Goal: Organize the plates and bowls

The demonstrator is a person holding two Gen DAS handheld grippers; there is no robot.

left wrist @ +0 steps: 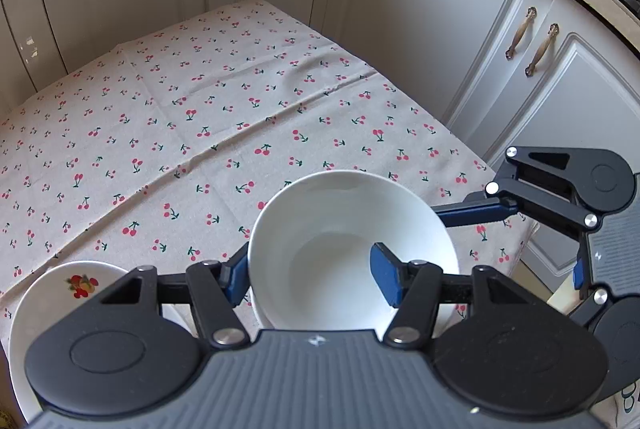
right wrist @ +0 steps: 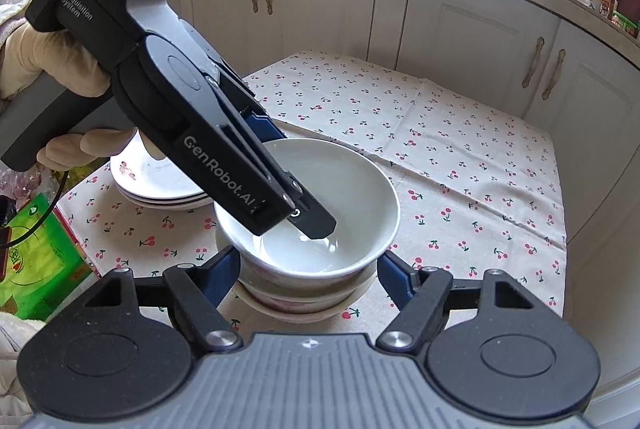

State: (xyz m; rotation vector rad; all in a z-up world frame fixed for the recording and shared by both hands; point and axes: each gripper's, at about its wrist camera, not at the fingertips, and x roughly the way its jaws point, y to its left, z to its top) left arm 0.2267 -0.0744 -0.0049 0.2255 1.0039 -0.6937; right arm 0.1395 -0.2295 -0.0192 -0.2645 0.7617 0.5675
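White glazed porcelain fills my view: a plain white bowl point(right wrist: 316, 205) sits on top of a stack of bowls point(right wrist: 304, 299) near the front edge of the table, on the beige cherry-print tablecloth point(right wrist: 460, 157); the top bowl looks empty, its inside bare and glossy; what the lower bowls hold I cannot tell. My left gripper point(left wrist: 310, 279) pinches the near wall of that top bowl, one blue finger point(left wrist: 236, 279) outside the rim and the other inside the hollow, jaws narrowed onto the porcelain. My right gripper point(right wrist: 308, 269) straddles the stack lower down, its blue pads either side of the bowls with gaps showing, so it stands open and grips nothing. Left of the bowls, just beside them, lies a stack of white plates point(right wrist: 160, 185) with small fruit prints; nothing rests on the top plate. My gloved left hand point(right wrist: 56, 57) grasps the left gripper's handle.
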